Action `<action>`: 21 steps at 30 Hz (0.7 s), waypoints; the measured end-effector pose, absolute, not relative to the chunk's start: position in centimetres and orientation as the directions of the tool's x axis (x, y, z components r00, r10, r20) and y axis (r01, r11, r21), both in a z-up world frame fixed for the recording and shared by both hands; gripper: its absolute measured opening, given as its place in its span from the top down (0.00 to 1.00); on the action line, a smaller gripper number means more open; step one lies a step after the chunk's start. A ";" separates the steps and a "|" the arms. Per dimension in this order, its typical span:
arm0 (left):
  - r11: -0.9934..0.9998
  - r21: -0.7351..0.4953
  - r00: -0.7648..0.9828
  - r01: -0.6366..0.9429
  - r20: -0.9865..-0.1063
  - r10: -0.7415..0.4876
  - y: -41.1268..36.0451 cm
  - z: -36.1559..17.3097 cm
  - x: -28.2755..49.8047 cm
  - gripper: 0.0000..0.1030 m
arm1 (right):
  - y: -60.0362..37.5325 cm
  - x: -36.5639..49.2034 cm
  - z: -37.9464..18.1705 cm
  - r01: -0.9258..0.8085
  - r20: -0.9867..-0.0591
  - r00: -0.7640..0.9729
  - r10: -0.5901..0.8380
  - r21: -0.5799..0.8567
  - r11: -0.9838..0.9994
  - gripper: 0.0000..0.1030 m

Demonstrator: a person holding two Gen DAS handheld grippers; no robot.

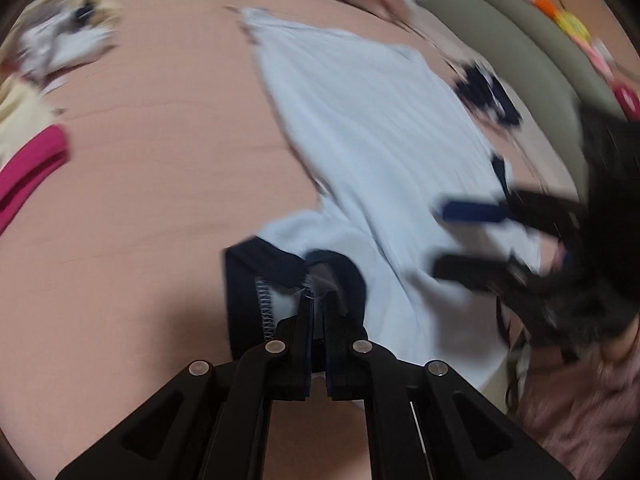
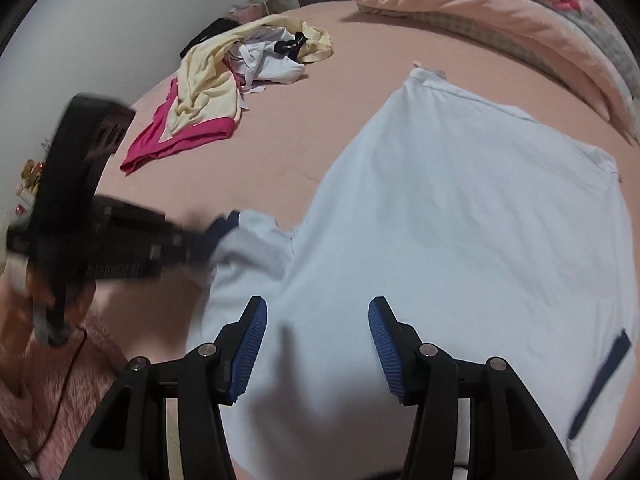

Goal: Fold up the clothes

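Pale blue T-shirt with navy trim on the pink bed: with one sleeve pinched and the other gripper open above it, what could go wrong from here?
1. The left gripper is shut on only the navy sleeve cuff; a pull could slip it free or bunch the pale blue T-shirt.
2. The right gripper hangs open above the shirt, holding nothing, so the body may drag across the pink bedsheet and wrinkle.
3. The heap of yellow and magenta clothes lies close by the fold area.

A pink quilt (image 2: 460, 4) lies bunched on the bedsheet (image 2: 320, 128).
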State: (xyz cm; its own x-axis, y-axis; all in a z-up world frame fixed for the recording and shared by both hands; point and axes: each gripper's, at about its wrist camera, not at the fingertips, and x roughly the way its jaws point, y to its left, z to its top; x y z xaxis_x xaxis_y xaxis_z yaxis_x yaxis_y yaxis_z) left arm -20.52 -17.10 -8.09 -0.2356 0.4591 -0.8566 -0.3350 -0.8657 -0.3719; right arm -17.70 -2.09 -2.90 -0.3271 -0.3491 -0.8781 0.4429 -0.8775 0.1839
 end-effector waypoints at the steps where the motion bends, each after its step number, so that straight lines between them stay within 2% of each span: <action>1: -0.856 -0.365 -0.232 -0.366 -0.855 0.464 -16.8 -8.3 -20.5 0.97 | -2.6 -18.2 -3.5 0.441 -0.882 -0.322 -0.343 0.181 -0.879 0.49; 8: -0.788 -0.439 -0.243 -0.432 -0.785 0.570 -16.0 -8.2 -23.4 0.97 | -4.4 -19.1 -6.2 0.456 -0.912 -0.317 -0.261 0.095 -0.885 0.47; 10: -0.821 -0.421 -0.293 -0.386 -0.787 0.542 -16.4 -8.7 -24.5 0.97 | -4.5 -19.1 -6.3 0.447 -0.910 -0.324 -0.258 0.093 -0.890 0.47; 13: -0.806 -0.530 -0.367 -0.265 -0.717 0.592 -17.7 -9.3 -26.4 0.97 | -4.5 -19.0 -6.3 0.434 -0.911 -0.324 -0.253 0.094 -0.896 0.47; 16: -0.808 -0.528 -0.354 -0.263 -0.726 0.590 -17.4 -9.7 -26.8 0.97 | -4.6 -19.1 -5.9 0.435 -0.915 -0.322 -0.244 0.086 -0.897 0.47; 19: -0.782 -0.565 -0.315 -0.264 -0.716 0.623 -17.7 -9.6 -26.9 0.97 | -3.5 -19.8 -3.9 0.370 -0.881 -0.374 -0.292 0.147 -0.917 0.47; 21: -0.767 -0.585 -0.310 -0.265 -0.701 0.642 -19.1 -9.4 -26.5 0.97 | -4.0 -20.9 -4.2 0.388 -0.894 -0.327 -0.306 0.168 -0.906 0.47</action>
